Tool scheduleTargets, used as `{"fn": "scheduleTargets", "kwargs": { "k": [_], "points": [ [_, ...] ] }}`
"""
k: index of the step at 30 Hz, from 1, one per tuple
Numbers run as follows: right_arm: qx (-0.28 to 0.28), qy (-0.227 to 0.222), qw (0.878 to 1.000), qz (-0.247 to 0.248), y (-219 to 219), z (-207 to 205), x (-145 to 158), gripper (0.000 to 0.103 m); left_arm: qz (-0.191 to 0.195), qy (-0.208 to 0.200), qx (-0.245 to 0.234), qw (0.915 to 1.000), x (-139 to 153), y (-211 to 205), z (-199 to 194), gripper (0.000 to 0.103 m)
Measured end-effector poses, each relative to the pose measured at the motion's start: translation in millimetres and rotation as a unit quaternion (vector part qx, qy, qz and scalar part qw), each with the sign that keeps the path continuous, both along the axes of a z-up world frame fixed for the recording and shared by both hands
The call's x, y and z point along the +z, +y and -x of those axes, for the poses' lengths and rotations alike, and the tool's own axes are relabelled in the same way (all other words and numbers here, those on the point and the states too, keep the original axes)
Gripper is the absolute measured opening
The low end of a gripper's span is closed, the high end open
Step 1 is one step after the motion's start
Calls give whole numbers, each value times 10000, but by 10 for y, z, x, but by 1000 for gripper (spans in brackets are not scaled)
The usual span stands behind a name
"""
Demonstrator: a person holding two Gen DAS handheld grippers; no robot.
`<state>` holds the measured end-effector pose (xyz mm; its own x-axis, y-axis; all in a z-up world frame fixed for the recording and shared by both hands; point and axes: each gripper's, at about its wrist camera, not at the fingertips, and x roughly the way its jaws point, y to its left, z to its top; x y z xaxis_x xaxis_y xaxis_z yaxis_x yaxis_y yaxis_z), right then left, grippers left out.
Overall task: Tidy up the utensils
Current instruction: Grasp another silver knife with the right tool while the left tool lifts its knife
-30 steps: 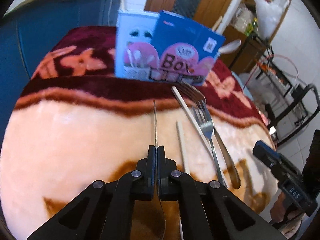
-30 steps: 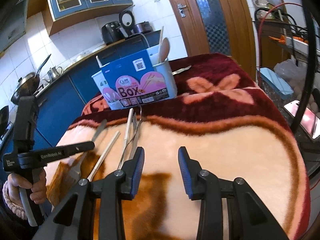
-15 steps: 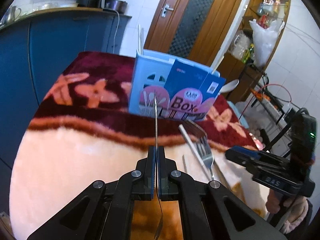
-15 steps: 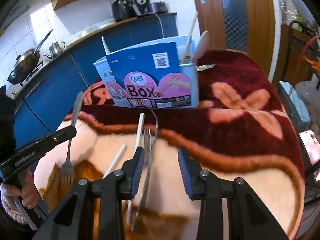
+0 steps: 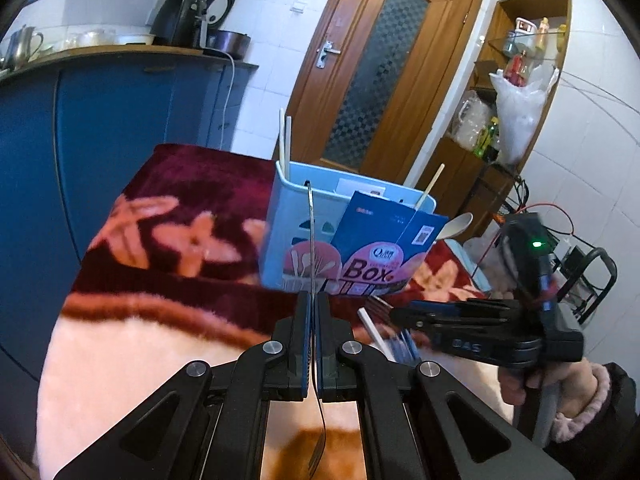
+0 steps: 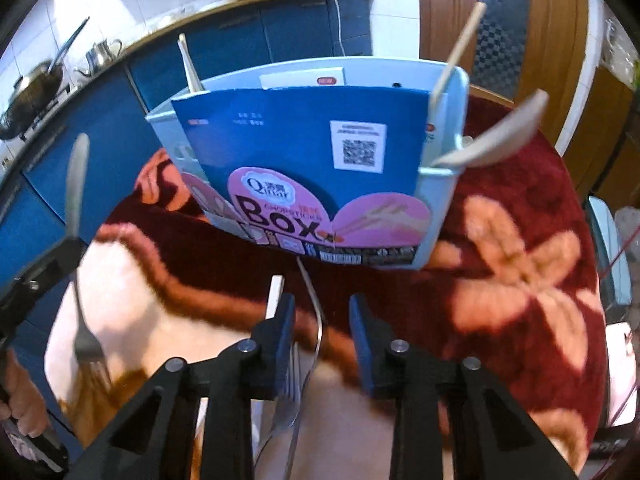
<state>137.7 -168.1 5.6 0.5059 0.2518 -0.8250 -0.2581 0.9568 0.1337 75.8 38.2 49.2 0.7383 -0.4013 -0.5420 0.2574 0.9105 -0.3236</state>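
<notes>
Clamped on a metal fork [image 5: 311, 240], the left hand-held gripper [image 5: 313, 320] sits at the lower centre of the left wrist view, its two jaws pressed together on the fork's thin handle, which rises edge-on toward the pale blue utensil holder [image 5: 296, 216] while the tines hang below the jaws at the bottom of the frame. In the right wrist view the same fork shows at the left edge, off the blanket, handle up and tines down. The right hand-held gripper [image 6: 322, 320] stands at the lower centre of that view with its jaws narrowly apart; they have just been closing, and a second fork [image 6: 298, 380] lying on the plush blanket [image 6: 520, 272] passes between them without either pad pressing on it. A white chopstick [image 6: 275, 292] lies on the blanket just beside the left jaw. The utensil holder stands on the dark red part of the blanket above the gripper, wrapped in a blue and pink card sleeve [image 6: 304, 160] lettered "Box"; chopsticks stick up from both its ends and a pale spoon [image 6: 500, 132] leans out over its right rim. A hand [image 5: 532, 380] in a fuzzy pink cuff shows at the lower right of the left wrist view.
</notes>
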Motion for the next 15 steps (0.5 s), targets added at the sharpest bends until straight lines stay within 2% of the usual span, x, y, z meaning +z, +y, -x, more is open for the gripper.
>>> {"fn": "scheduleTargets", "kwargs": {
  "k": [5, 8, 11, 15],
  "points": [
    [215, 16, 9994, 255, 83, -90, -44, 8, 46, -47, 3, 10000, 30, 22, -50, 1],
    [339, -136, 9986, 382, 101, -46, -25, 7, 62, -102, 27, 9999, 66, 20, -58, 1],
    [363, -490, 9972, 442, 83, 85, 80, 6, 61, -197, 52, 9998, 129, 2, -53, 1],
    [232, -989, 9945, 248, -35, 271, 287, 6, 70, -296, 90, 9995, 206, -13, -79, 1]
  ]
}}
